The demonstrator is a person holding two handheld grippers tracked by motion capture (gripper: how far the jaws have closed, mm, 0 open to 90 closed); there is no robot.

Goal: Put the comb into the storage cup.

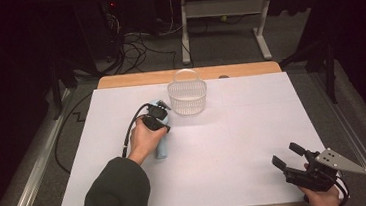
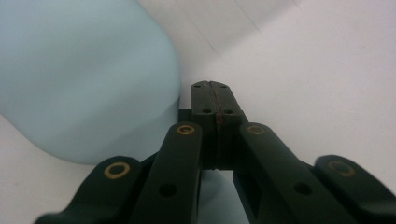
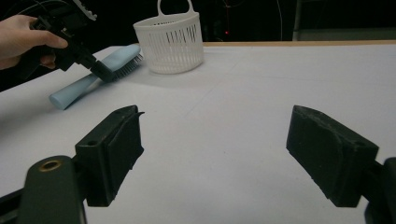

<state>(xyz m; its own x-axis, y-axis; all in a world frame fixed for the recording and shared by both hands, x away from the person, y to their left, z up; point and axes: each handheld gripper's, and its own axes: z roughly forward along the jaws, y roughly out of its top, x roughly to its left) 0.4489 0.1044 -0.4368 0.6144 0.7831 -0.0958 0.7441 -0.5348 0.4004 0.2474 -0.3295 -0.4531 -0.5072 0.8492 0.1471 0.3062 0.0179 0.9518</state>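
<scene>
**Hairbrush on the worktop, basket empty**

The pale blue hairbrush lay flat on the white worktop, just left of and nearer the person than the white slotted basket. Its long axis ran away from the person: the handle end pointed back toward the near edge, and the bristled head pointed toward the basket, close to the basket's wall but apart from it. In the right gripper view the bristles faced sideways, toward the open middle of the worktop.

The left gripper sat at the brush head with its jaws pressed together and nothing between them; in its own view the blue body lay just beside the tips, to their left, not clamped. The right gripper rested near the worktop's near right corner, well apart from the brush, its jaws spread wide and empty.

Judged from this, the work looked barely begun: the brush had not been gripped or lifted, and the basket appeared to hold nothing. Grasping, carrying and placing all seemed left to do.
</scene>
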